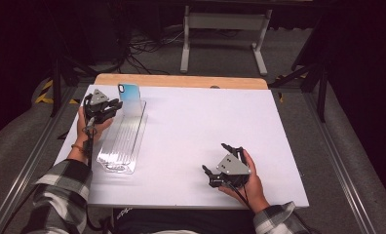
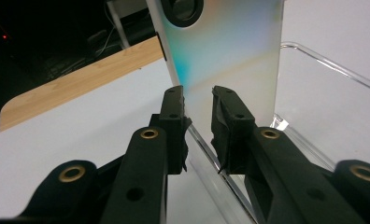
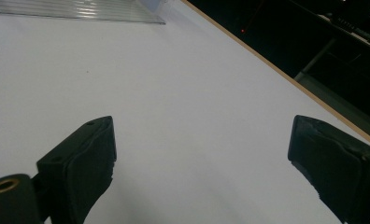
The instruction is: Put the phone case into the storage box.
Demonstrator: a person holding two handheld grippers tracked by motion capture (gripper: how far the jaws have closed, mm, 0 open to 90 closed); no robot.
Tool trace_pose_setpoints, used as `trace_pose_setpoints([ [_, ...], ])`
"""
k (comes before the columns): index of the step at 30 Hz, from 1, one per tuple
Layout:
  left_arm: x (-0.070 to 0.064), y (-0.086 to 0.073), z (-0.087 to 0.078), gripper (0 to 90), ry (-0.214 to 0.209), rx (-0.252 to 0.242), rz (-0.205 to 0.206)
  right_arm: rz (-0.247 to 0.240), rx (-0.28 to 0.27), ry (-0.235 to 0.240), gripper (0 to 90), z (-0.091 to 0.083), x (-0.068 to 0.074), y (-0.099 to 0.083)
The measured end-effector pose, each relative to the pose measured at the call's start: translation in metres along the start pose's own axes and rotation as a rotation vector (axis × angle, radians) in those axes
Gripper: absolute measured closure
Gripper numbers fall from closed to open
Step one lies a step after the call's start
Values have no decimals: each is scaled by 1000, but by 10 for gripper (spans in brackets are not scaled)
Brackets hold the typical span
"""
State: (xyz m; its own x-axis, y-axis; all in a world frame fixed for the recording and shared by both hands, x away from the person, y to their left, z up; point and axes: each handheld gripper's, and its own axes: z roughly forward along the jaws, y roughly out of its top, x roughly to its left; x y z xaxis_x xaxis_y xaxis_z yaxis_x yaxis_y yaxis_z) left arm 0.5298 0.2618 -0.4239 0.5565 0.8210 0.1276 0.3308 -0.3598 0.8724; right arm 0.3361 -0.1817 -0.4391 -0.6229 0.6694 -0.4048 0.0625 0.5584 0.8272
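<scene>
Your left gripper (image 1: 114, 108) sits at the far end of the clear plastic tray (image 1: 114, 157), where a phone (image 1: 129, 91) stands upright with its iridescent blue back and camera ring toward you. In the left gripper view (image 2: 198, 103) the jaws stand a narrow gap apart, the phone (image 2: 230, 51) just beyond the tips; whether the pads (image 2: 179, 105) touch its lower edge cannot be told, and nothing is visibly pinched between them. The tray's thin wall (image 2: 330, 67) curves past on the right of that view.

Your right gripper (image 1: 221, 161) rests on the white table (image 1: 205, 117) near the front edge, well apart from the tray; in the right gripper view (image 3: 199, 144) its jaws are spread wide over bare tabletop, with a corner of the tray (image 3: 80, 11) far off.

Likely hazards — judged from this pose: the phone appears to be balanced on its short edge, so a nudge from one jaw before the other closes could tip it flat into the tray or out over the wall. A grip low on the glossy back may slip — the phone could pivot between the pads. The light tray, unbraced by your right gripper, may slide if pushed.
</scene>
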Motion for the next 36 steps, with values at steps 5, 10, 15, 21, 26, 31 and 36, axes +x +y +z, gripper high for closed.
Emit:
trace_pose_setpoints([
  [5,-2,1,-4,755,-8,-8,6,3,-3,-3,85,-1,0,0],
  [10,-3,0,-8,757,-5,-10,12,1,-7,-3,86,-2,0,1],
  [15,-4,-1,-14,773,-5,-23,26,-2,-10,-3,87,-2,1,2],
  [21,-7,0,-15,782,-10,-29,41,1,-15,-8,89,-3,0,2],
  [26,-9,2,-16,784,-15,-38,45,1,-16,-8,88,-3,0,2],
  [31,-10,2,-18,783,-14,-47,48,1,-19,-10,88,-4,0,3],
  [36,-11,3,-21,783,-15,-54,57,1,-20,-12,89,-4,0,3],
])
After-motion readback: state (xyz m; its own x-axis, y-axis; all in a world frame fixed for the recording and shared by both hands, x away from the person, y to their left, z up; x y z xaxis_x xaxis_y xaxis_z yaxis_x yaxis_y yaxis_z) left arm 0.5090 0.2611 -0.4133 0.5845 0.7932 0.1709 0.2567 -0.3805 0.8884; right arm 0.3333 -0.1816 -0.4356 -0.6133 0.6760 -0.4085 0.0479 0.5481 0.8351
